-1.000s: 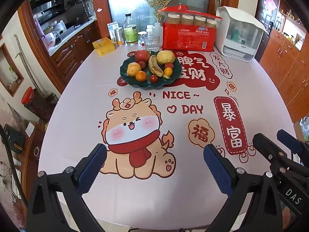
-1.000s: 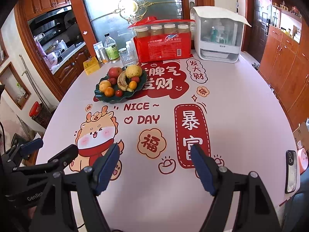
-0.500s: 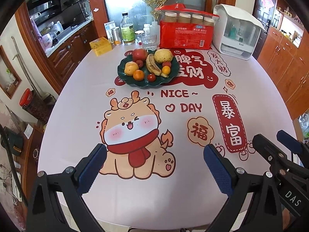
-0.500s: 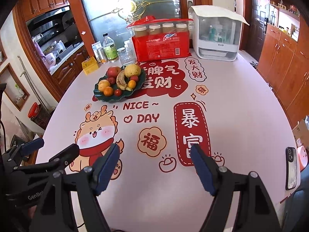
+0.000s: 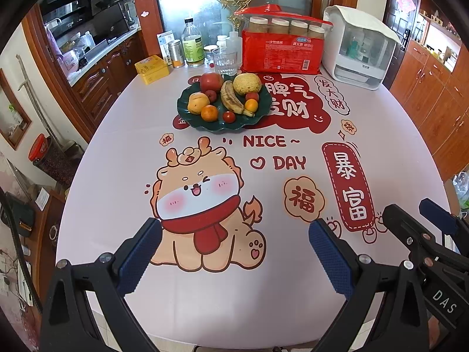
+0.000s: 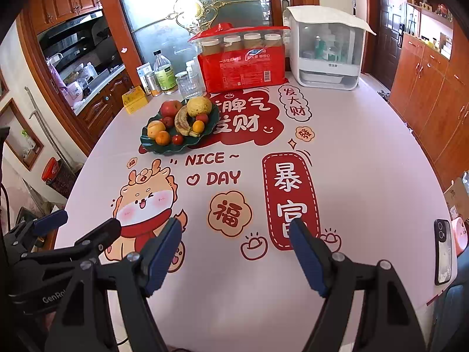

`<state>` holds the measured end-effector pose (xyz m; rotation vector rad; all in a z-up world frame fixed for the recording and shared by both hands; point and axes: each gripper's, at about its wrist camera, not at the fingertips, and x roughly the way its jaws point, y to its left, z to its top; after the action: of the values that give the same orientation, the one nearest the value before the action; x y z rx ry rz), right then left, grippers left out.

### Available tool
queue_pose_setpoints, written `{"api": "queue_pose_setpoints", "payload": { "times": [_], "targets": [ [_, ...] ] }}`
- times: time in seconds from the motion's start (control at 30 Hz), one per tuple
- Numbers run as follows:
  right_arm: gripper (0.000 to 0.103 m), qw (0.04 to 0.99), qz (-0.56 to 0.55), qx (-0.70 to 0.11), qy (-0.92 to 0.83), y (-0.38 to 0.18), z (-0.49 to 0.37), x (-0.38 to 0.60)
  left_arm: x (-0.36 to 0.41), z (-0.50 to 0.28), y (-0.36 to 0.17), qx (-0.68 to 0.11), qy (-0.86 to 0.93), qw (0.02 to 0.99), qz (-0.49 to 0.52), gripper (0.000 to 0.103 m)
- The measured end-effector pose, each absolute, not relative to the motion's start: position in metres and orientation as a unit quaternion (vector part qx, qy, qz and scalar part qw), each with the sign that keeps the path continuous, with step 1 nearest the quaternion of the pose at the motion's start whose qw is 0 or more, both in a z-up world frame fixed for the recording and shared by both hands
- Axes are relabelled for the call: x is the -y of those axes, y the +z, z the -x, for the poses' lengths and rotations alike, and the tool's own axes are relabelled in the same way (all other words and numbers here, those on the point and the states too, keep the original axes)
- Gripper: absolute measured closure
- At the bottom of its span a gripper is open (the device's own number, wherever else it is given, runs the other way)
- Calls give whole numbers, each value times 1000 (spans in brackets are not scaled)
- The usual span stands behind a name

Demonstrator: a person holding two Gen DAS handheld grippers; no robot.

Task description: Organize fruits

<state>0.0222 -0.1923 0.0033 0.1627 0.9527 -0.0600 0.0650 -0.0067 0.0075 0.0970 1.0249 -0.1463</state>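
Left gripper (image 5: 234, 248) and right gripper (image 6: 234, 242), side by side above the near edge of the table (image 5: 395, 135), both with jaws spread wide and nothing between them. The fruits lie piled on a dark green plate (image 5: 205, 126) at the far side, just before a red package (image 5: 281, 55) and a drinking glass (image 5: 225, 62), well apart from both grippers.

A round table (image 5: 117, 152) under a pale printed cloth filled the room's middle. Behind it stood a frosted glass door (image 5: 263, 8) with gilt scrollwork, framed in reddish wood. Wooden cabinets (image 6: 425, 94) lined the right wall; to the left a kitchen counter (image 5: 96, 50) showed through an opening. Daylight came through the glass, brightening the cloth.
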Motion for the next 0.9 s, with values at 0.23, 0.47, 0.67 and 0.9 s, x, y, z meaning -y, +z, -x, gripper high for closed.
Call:
{"api": "queue_pose_setpoints", "payload": {
  "times": [0.23,0.47,0.67,0.9],
  "targets": [
    [27,886,-79,-456,-29,2,-21,192,7,-65,6,-488,-72,869,-46,3],
    [27,886,-80,-455,-29,2,-21,192,7,-66,6,-487,-71,869,-48,3],
    [27,886,-80,-456,-29,2,-21,192,8,-66,6,-487,-71,869,-48,3],
    [27,886,-80,-456,-29,2,-21,193,8,-66,6,-488,-71,869,-47,3]
  ]
}}
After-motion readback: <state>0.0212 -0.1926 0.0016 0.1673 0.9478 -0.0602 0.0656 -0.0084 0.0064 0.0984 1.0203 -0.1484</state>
